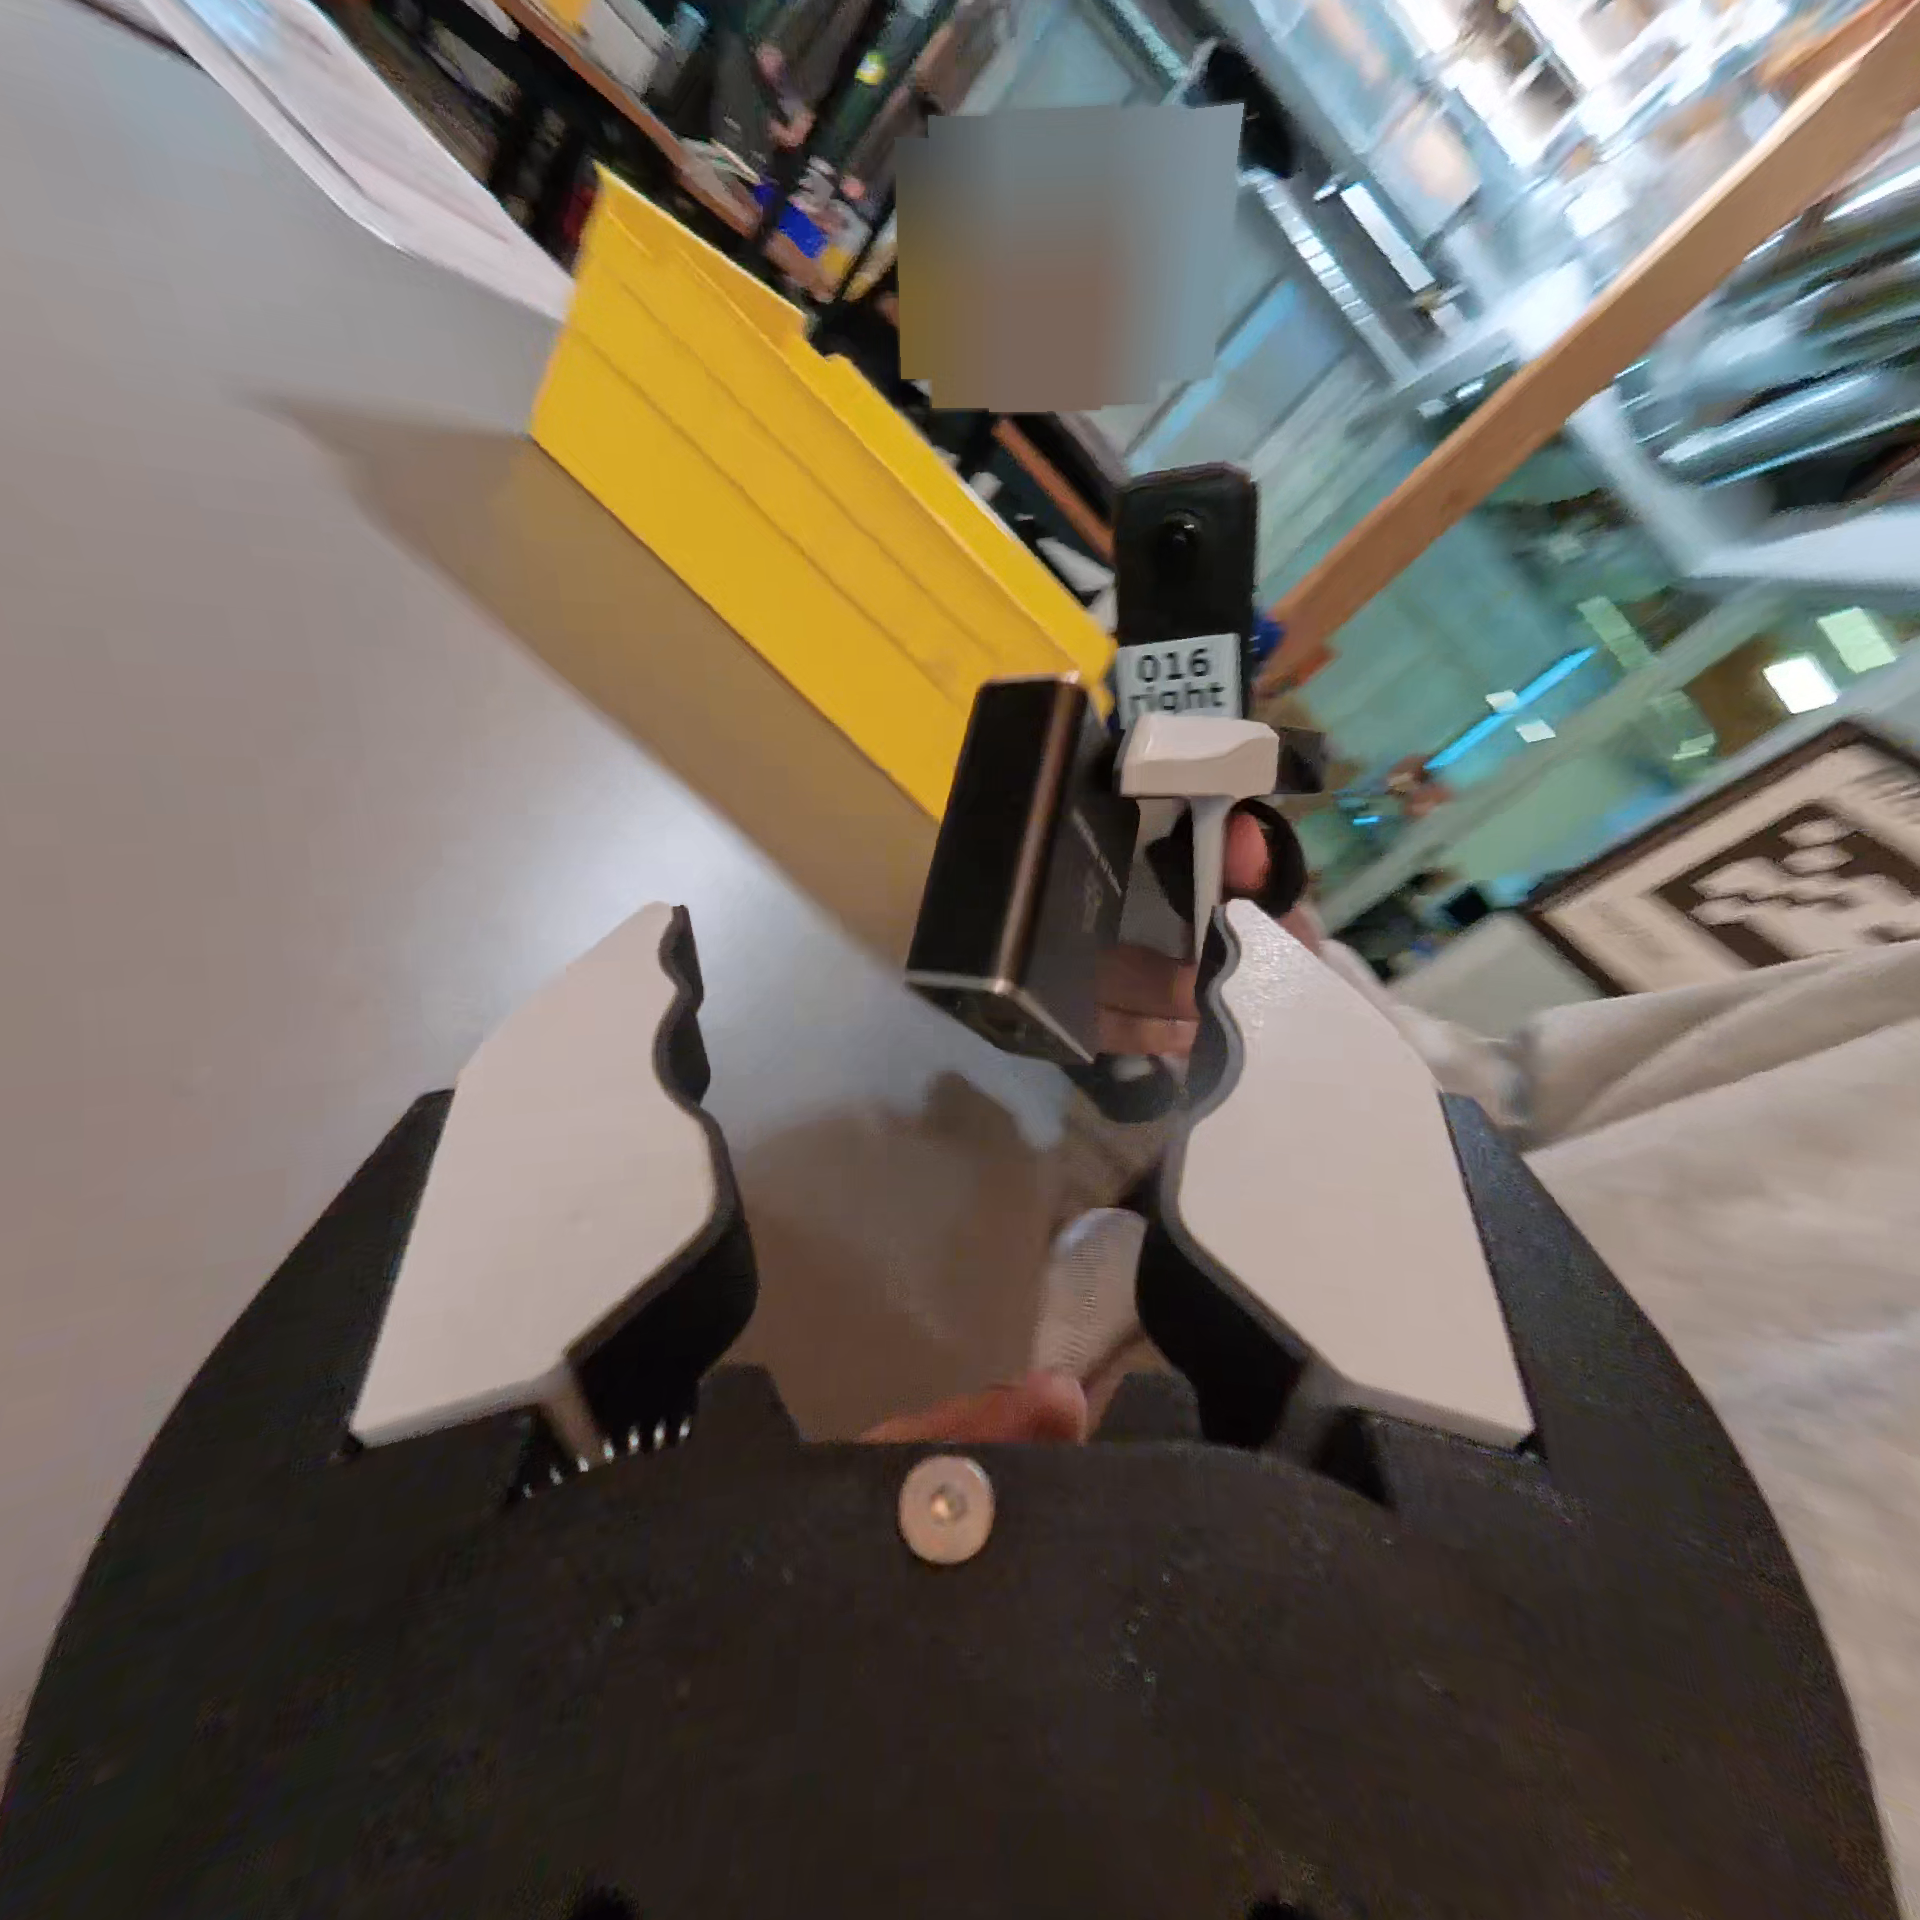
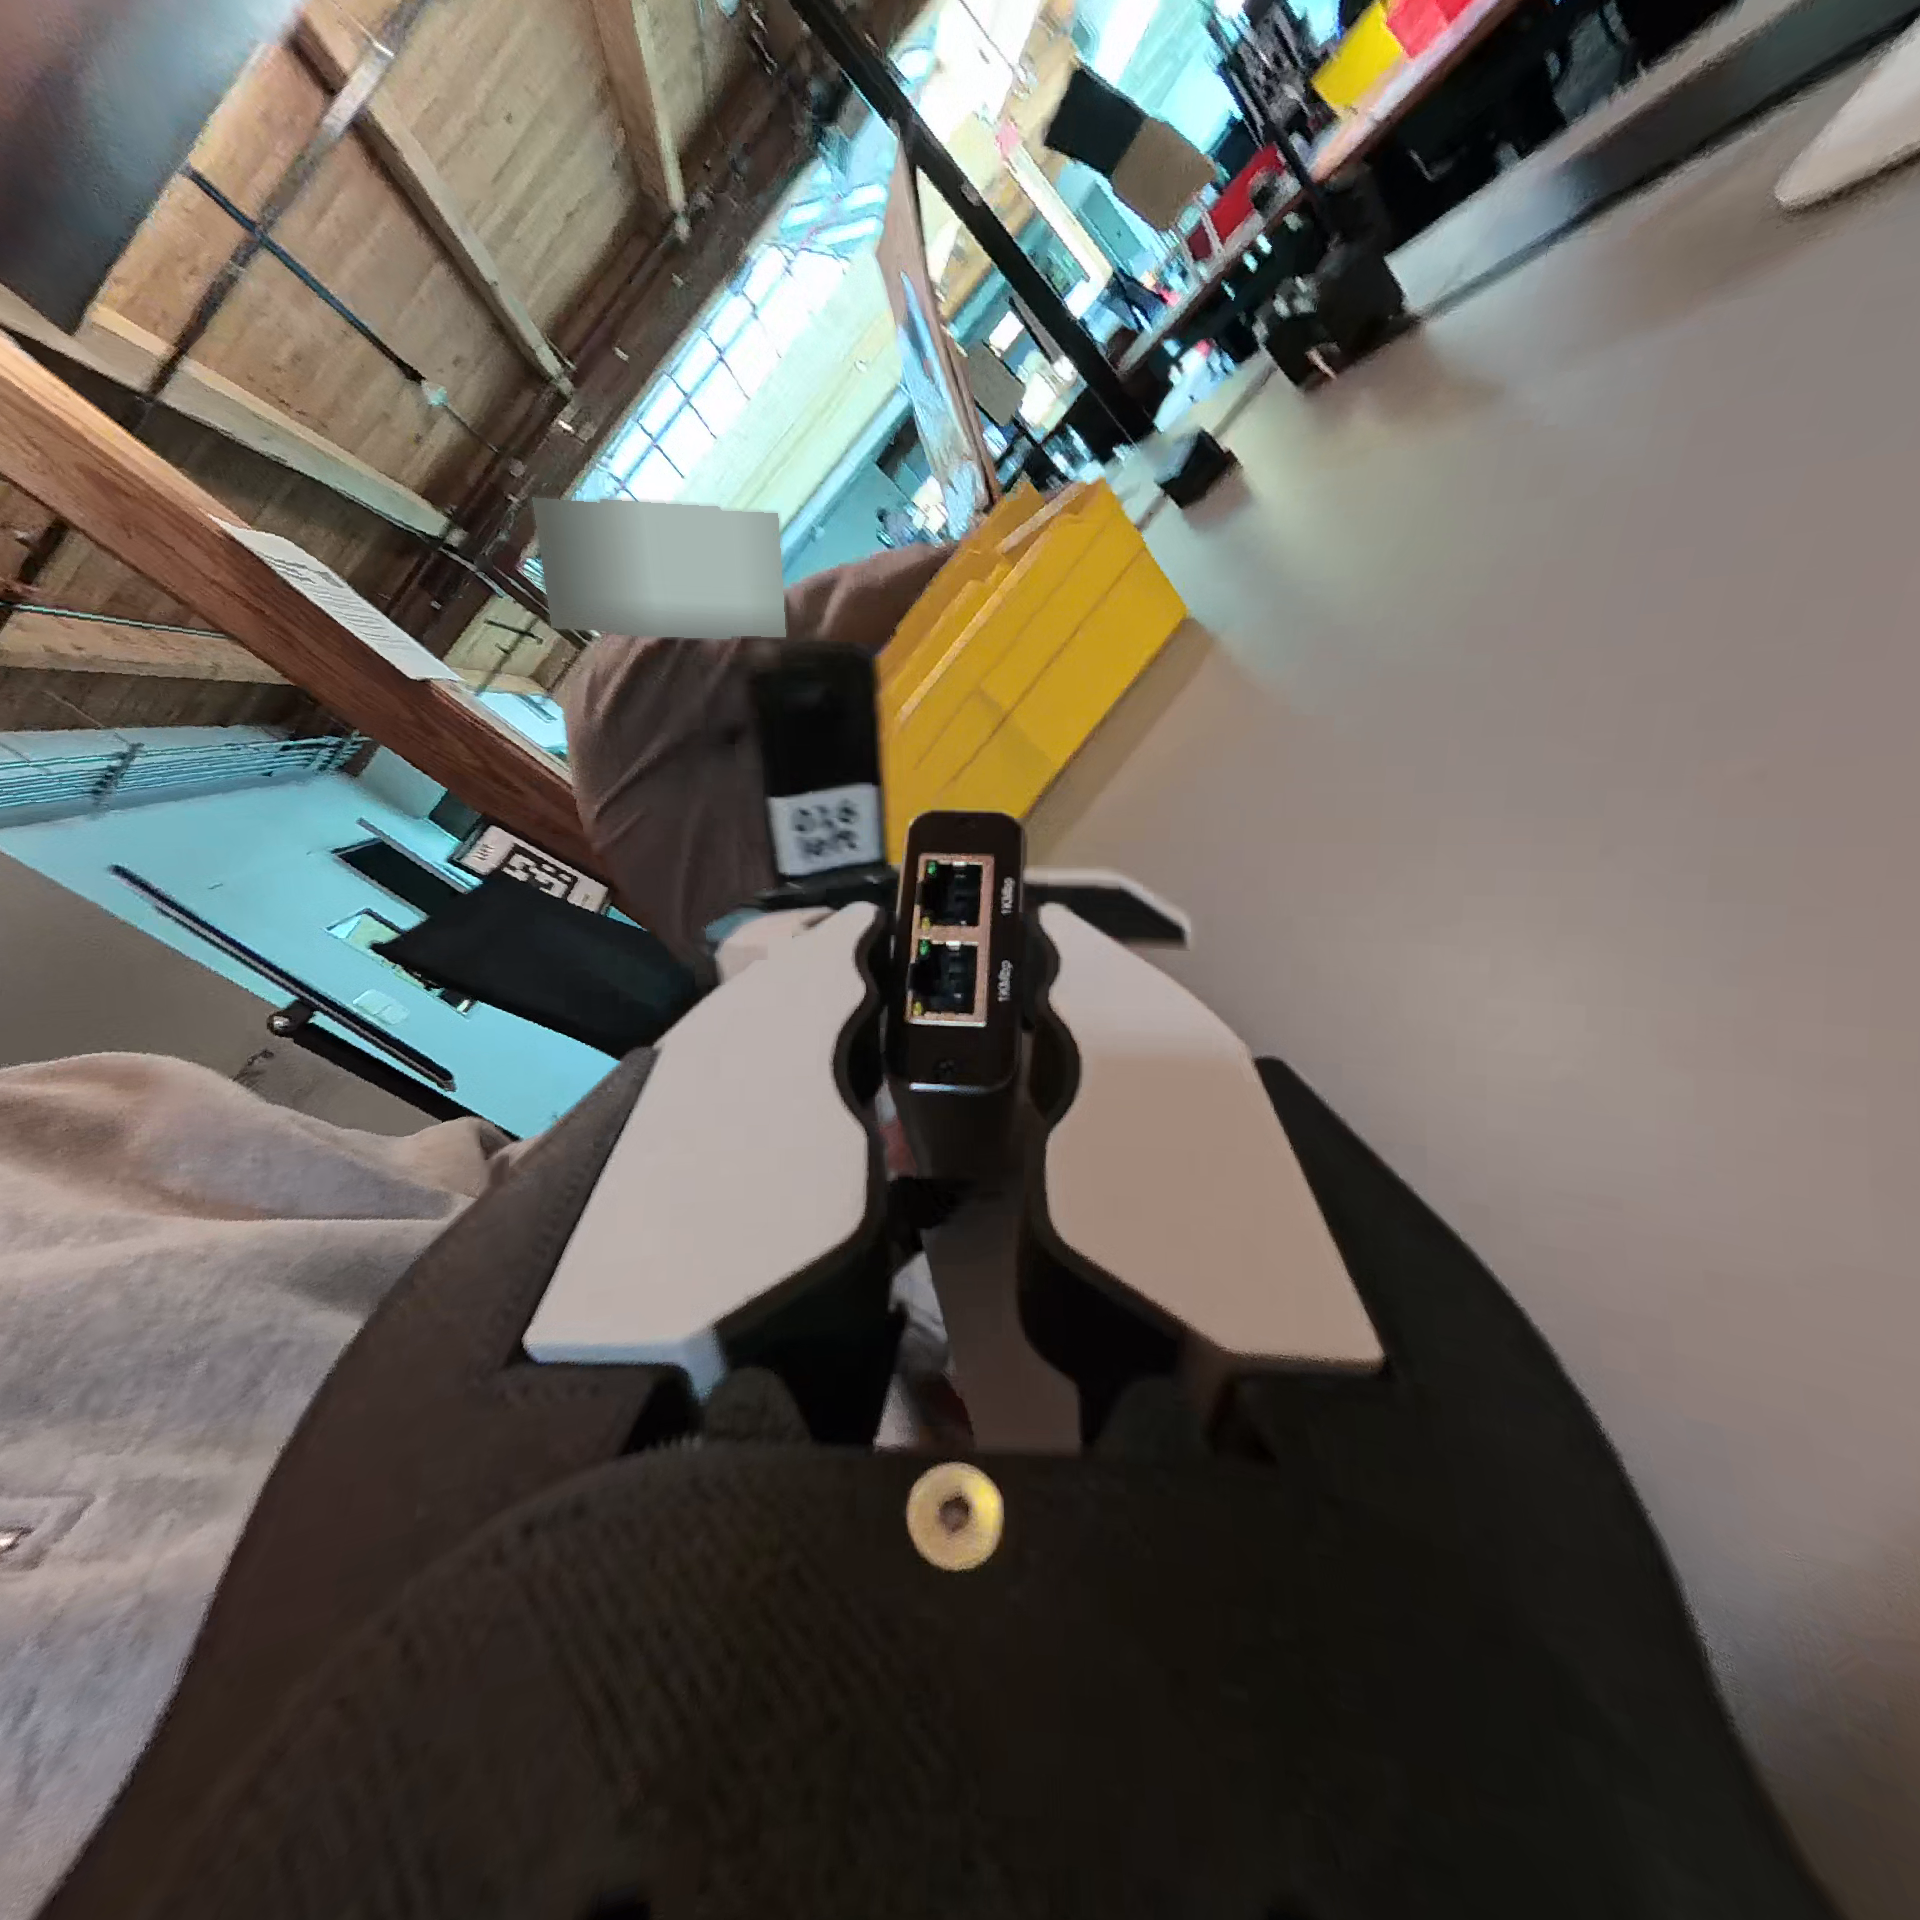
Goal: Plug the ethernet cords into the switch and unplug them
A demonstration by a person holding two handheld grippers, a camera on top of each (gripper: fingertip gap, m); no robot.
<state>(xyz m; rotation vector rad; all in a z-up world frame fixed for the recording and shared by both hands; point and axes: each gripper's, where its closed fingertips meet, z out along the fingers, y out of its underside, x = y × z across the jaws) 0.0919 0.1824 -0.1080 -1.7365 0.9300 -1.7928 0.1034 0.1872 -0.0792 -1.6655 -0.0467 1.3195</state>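
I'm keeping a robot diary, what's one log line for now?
right gripper: shut on small black two-port switch | left gripper: open, empty | ports: empty

Grey table point(image 2: 1558, 831), yellow bins point(image 1: 769, 540), timber beams point(image 2: 208, 540).

Stacked yellow bins point(image 1: 790, 540) sat on a grey table point(image 1: 260, 727) — a wooden beam point(image 1: 1558, 353) and cluttered shelving point(image 2: 1247, 239) stood blurred beyond.

Switch point(image 2: 958, 966) rear hidden between right claw point(image 2: 956, 997) fingers; yellow bins point(image 1: 769, 540) blurred.
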